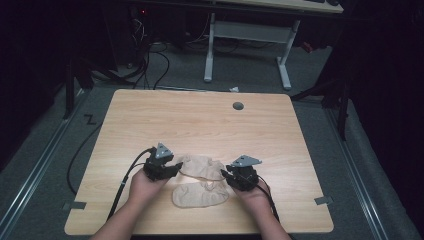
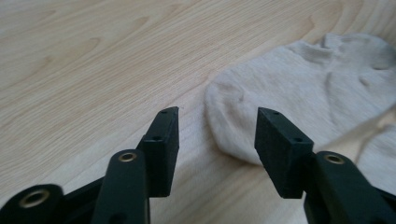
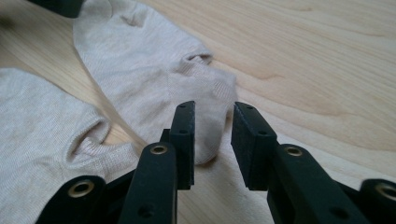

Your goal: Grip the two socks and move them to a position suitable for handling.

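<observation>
Nearest the lens: black jaws of the left gripper (image 2: 217, 135), matte, blocky, with brass-ringed screw holes, standing wide apart and gripping nothing, bare wood between them. Just beyond the right-hand jaw, the rounded end of the far sock (image 2: 299, 88), beige knit, soft and slightly creased, lying flat. Close by but untouched.

Right gripper (image 3: 213, 140) with jaws at a middling gap, the narrow end of that same far sock (image 3: 154, 79) lying just ahead of and between the tips; pads not pressing on it, nothing held. Ribbed cuff opening visible partway up the fabric. Near sock (image 3: 42, 135) to the left of those jaws, same beige knit, its cuff puckered.

From above: two socks side by side on the near half of the table (image 1: 200, 115), far sock (image 1: 200, 166) spanning between left gripper (image 1: 176, 169) and right gripper (image 1: 225, 176), near sock (image 1: 200, 195) closer to the front edge, between the two hands. Tabletop of pale wood grain, rectangular with rounded corners, small grey cap (image 1: 238, 106) near the far edge. Broad bare wood beyond the socks and to both sides; less room toward the front edge, where the forearms enter. Grey carpet and cables around the table, white desk legs (image 1: 285, 65) well beyond.
</observation>
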The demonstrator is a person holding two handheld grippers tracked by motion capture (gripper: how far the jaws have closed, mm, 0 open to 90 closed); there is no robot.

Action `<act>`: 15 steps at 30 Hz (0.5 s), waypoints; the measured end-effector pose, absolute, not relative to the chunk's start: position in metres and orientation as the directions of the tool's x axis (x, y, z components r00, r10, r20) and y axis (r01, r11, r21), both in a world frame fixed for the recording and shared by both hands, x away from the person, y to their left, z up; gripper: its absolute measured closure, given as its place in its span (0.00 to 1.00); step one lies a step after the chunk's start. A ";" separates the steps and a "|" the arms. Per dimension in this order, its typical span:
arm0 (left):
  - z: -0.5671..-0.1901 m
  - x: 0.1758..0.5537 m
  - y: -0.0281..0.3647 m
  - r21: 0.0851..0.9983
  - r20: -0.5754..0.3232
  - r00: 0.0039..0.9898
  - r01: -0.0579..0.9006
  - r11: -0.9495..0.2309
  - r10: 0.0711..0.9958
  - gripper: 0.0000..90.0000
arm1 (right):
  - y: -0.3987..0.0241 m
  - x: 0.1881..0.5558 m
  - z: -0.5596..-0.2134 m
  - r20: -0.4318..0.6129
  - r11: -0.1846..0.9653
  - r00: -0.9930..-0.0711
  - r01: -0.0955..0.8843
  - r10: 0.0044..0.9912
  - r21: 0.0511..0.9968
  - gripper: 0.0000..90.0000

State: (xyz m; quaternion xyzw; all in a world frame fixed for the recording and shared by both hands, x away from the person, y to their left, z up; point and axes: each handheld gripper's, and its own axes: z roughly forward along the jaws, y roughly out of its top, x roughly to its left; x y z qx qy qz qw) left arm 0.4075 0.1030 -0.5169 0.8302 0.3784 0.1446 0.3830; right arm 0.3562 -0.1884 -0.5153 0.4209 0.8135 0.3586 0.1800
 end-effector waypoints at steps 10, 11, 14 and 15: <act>-0.522 0.408 0.093 0.727 -0.035 0.668 0.527 -0.439 0.743 0.88 | -0.183 0.360 -0.522 -0.019 0.422 -0.585 0.563 0.811 0.711 0.86; -0.523 0.407 0.093 0.729 -0.031 0.668 0.524 -0.440 0.744 0.90 | -0.182 0.361 -0.523 -0.023 0.425 -0.583 0.564 0.812 0.708 0.87; -0.522 0.404 0.096 0.727 -0.024 0.670 0.521 -0.447 0.742 0.93 | -0.182 0.363 -0.524 -0.030 0.431 -0.581 0.568 0.814 0.701 0.90; -0.522 0.403 0.097 0.729 -0.020 0.669 0.518 -0.447 0.743 0.93 | -0.182 0.363 -0.524 -0.032 0.431 -0.577 0.570 0.816 0.700 0.91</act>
